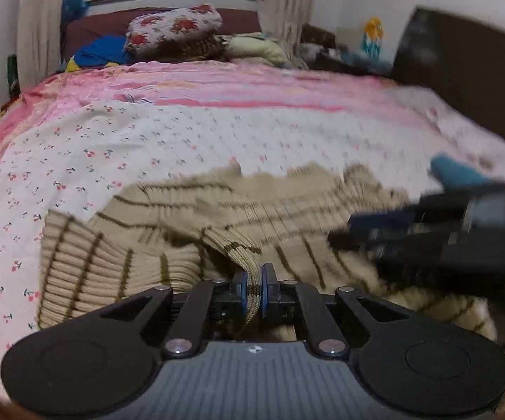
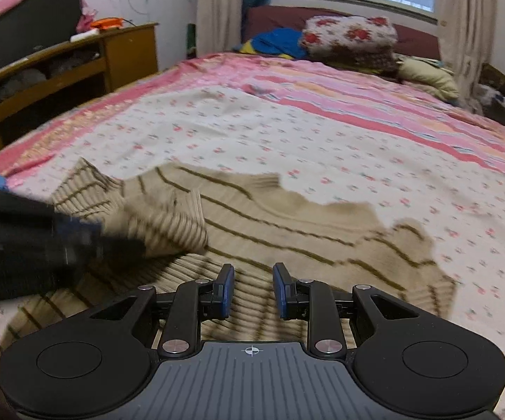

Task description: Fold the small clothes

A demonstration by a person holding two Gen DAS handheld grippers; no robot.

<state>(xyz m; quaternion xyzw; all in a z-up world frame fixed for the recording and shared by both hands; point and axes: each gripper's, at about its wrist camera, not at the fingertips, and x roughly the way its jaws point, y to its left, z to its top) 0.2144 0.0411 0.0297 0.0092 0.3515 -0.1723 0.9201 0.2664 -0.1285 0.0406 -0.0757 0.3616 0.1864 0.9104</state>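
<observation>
A beige ribbed sweater with thin brown stripes [image 1: 224,217] lies on the bed's cherry-print sheet [image 1: 147,133]. My left gripper [image 1: 253,281] is shut on a fold of the sweater's knit edge and holds it just above the rest of the garment. In the right wrist view the sweater [image 2: 287,217] spreads out flat, with one sleeve folded over at the left. My right gripper [image 2: 253,281] is open and empty, low over the sweater's ribbed lower part. The right gripper shows blurred in the left wrist view [image 1: 427,231], and the left gripper shows blurred in the right wrist view [image 2: 42,241].
A pink striped blanket [image 2: 357,84] covers the far half of the bed, with a floral pillow [image 2: 350,35] and blue cloth [image 2: 273,42] at the headboard. A wooden cabinet [image 2: 77,66] stands left of the bed. A dark board [image 1: 462,70] stands on the right.
</observation>
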